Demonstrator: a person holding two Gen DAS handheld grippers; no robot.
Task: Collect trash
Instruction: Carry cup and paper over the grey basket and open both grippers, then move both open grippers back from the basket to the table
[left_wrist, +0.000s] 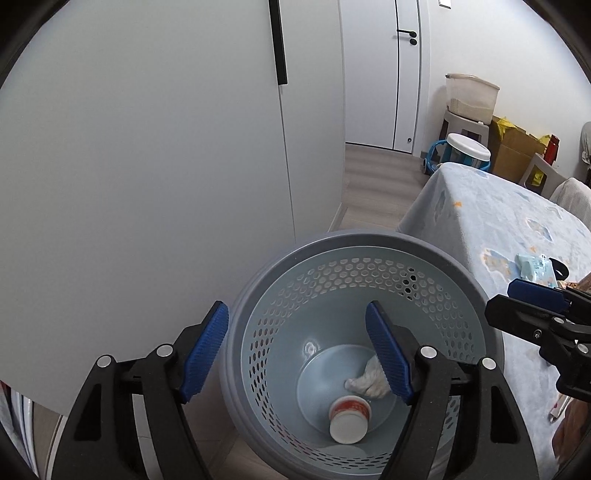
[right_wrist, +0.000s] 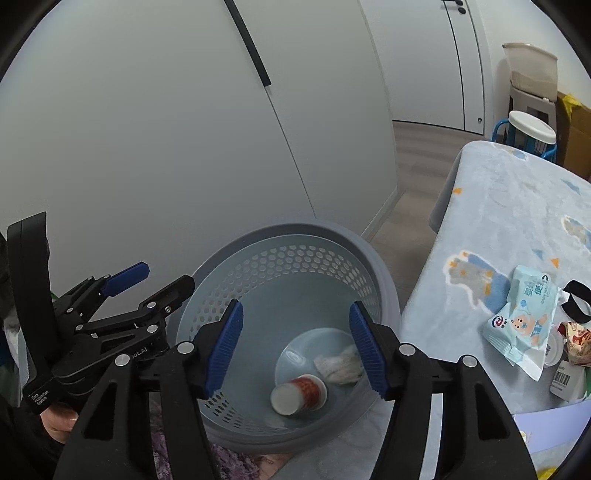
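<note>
A grey perforated trash basket (left_wrist: 436, 258) (right_wrist: 258, 240) stands on the floor beside the table. In it lie a red-and-white paper cup (left_wrist: 349, 419) (right_wrist: 297, 395) on its side and a crumpled white tissue (left_wrist: 369, 380) (right_wrist: 341, 363). My left gripper (left_wrist: 299, 350) is open and empty above the basket's left rim; it also shows in the right wrist view (right_wrist: 155, 284). My right gripper (right_wrist: 295, 347) is open and empty over the basket mouth; it shows at the right edge of the left wrist view (left_wrist: 517, 299).
A table with a light blue cloth (right_wrist: 517, 206) (left_wrist: 491, 206) stands right of the basket. On it lie a wet-wipes pack (right_wrist: 524, 317) (left_wrist: 535, 264), a black strap (right_wrist: 578, 301) and snack wrappers (right_wrist: 576, 343). White cabinet doors (left_wrist: 147, 147) rise behind the basket. Boxes and a stool (left_wrist: 465, 125) stand far right.
</note>
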